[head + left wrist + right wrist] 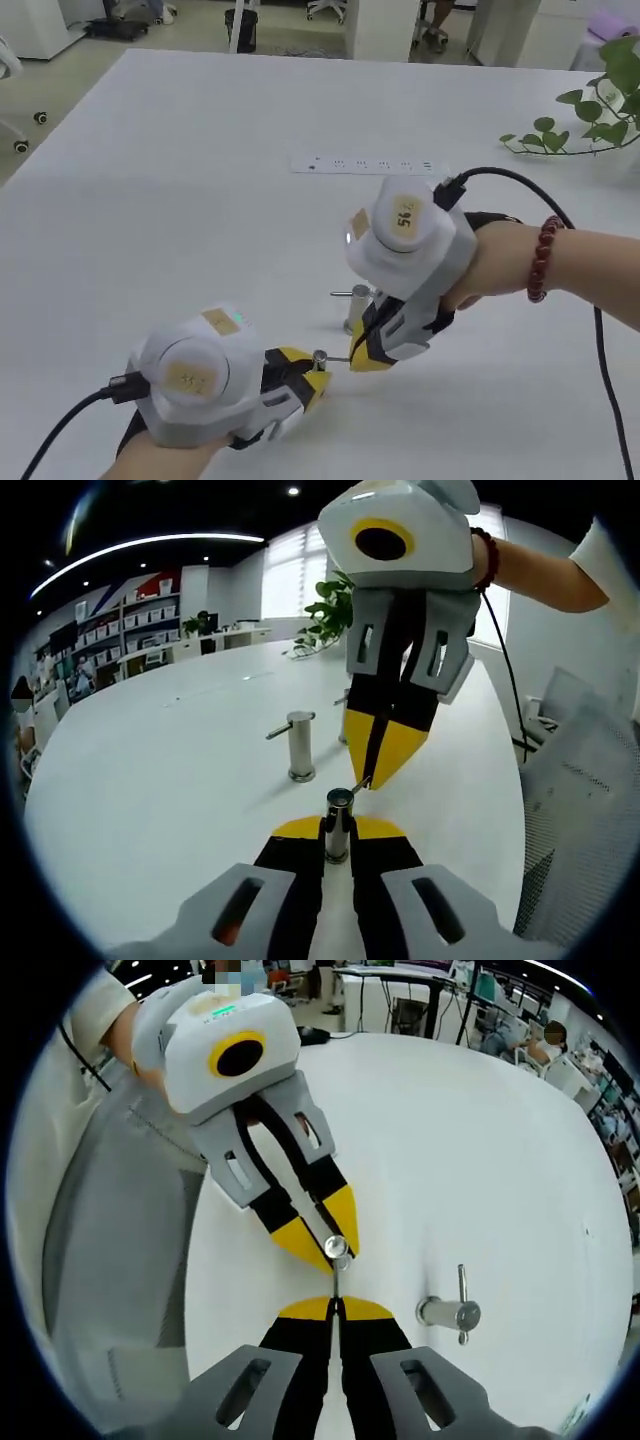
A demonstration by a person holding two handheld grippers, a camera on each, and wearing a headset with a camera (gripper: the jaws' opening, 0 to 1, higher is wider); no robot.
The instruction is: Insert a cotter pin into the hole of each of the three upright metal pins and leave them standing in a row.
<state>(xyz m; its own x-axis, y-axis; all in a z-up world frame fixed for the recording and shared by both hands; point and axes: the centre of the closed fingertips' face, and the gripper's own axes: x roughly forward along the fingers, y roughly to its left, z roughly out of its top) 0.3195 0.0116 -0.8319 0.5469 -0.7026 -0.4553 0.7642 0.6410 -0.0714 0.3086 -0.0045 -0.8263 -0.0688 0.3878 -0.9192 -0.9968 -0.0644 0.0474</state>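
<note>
Left gripper, low and nearest the viewer: fingers pinched on an upright metal pin, whose lower half is hidden between the pads. Right gripper, reaching in from above: fingers pressed together on a thin cotter pin. Its tip meets the pin's head, but whether it has entered the hole cannot be told. A second metal pin stands just beyond on the table, a cotter pin through it. In the head view the right gripper partly covers it. Open white surface lies all round – a power strip sits well apart, and a plant is cut off at the far right edge.
</note>
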